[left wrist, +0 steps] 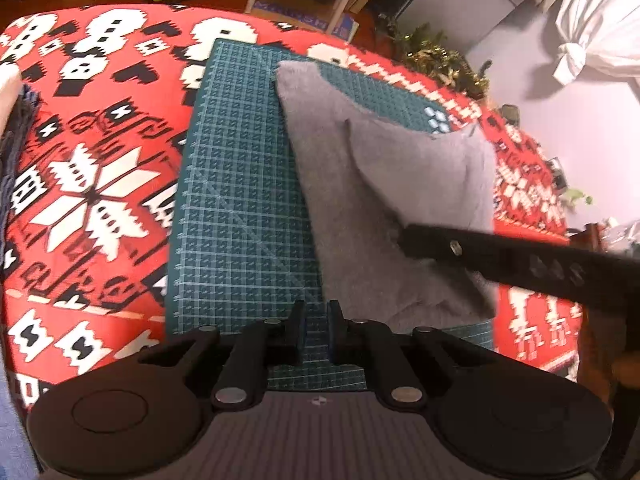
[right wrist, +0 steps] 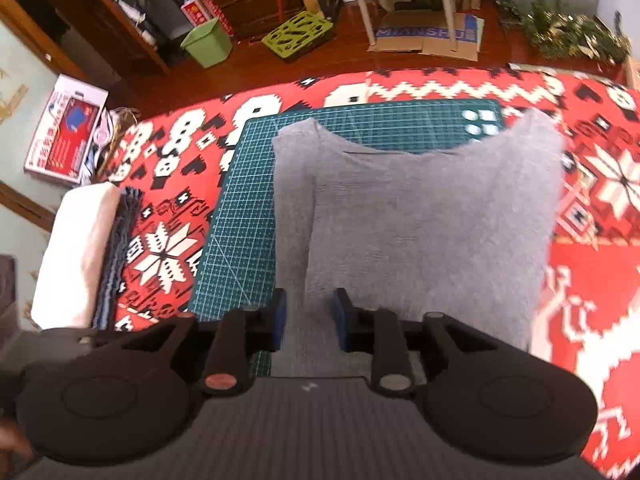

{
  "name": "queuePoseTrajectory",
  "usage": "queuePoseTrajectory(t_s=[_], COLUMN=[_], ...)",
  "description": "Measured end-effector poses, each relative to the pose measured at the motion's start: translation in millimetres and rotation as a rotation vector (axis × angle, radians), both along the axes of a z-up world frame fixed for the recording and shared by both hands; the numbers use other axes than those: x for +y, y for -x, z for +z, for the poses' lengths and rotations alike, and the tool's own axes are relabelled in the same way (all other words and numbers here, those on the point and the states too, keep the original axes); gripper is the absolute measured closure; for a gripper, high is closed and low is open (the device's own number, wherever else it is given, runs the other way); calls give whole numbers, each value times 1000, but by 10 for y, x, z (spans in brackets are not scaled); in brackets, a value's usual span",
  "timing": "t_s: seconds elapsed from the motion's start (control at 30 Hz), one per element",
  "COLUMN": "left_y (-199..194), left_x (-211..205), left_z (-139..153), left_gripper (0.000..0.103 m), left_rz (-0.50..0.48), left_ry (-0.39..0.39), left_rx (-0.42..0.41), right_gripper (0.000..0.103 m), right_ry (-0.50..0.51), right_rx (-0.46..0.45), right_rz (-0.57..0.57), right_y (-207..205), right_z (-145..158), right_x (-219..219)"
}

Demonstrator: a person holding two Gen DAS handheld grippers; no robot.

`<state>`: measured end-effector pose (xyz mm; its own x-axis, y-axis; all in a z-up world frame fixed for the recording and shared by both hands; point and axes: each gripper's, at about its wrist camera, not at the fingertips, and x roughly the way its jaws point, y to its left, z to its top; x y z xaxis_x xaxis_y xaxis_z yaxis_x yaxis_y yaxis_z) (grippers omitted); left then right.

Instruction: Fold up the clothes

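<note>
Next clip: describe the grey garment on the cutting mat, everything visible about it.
The grey garment is a plain, soft, fuzzy-looking knit with no print. It lies on the green cutting mat, its right side spilling onto the red patterned cloth. The far edge dips in a curved neckline between two raised corners. A lengthwise fold runs along its left side. The right gripper, fingers apart, sits over its near edge; whether it touches is unclear. The left gripper is beside it, over bare mat.

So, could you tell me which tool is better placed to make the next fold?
Probably the right tool: the grey garment lies between its open fingers. The left tool sits open over bare cutting mat.
</note>
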<state>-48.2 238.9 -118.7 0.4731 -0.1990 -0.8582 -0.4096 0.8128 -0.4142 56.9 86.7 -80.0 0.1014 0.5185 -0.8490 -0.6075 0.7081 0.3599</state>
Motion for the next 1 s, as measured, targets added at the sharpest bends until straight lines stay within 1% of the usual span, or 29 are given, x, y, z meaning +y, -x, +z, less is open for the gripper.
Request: queuePoseTrajectory(t_s=[0.03,0.13,0.2,0.27,0.3,0.33,0.37,0.5,0.53,0.57,0.6,0.63,0.67,0.7,0.87,1.0], left_y=[-13,-98,-170,-242,-278,-314,-348,-470,-475,-485,-495,-502,-509,-513,-436,-384], left_x=[-1,-84,-144,-202,-231,-260,-292,-416,-426,-443,-460,-471,-480,-494,-565,-617], left_z=[15,41,23,3,-7,-17,-36,-129,-156,-174,-185,-187,-188,-177,58,178], left_gripper=[86,82,81,81,80,78,77,75,76,77,80,85,92,102,103,103], left_rz=[-3,-49,-76,-103,-116,-129,-143,-193,-206,-218,-228,-238,-249,-267,-377,-461], left_ry=[8,21,28,36,39,43,34,-12,-25,-38,-50,-63,-75,-91,-182,-226], left_rx=[-8,-38,-43,-48,-51,-53,-51,-30,-24,-21,-21,-24,-29,-37,-91,-85], right_gripper=[66,66,66,67,67,67,66,67,68,76,81,91,96,97,98,98], right_ry=[3,23,73,150,169,183,186,132,120,106,98,98,102,107,136,142], right_rx=[2,-17,-50,-67,-58,-44,-20,105,139,171,197,212,215,208,164,152], right_rz=[-5,-16,-53,-123,-164,-202,-235,-320,-339,-357,-370,-378,-385,-387,-391,-389], right_y=[2,11,-17,-87,-138,-188,-233,-352,-372,-388,-396,-395,-393,-388,-400,-418], right_z=[25,99,104,37,-8,-54,-102,-278,-331,-385,-436,-476,-499,-505,-479,-464], right_x=[-72,-304,-445,-592,-684,-772,-850,-1056,-1078,-1098,-1109,-1112,-1119,-1126,-1203,-1246])
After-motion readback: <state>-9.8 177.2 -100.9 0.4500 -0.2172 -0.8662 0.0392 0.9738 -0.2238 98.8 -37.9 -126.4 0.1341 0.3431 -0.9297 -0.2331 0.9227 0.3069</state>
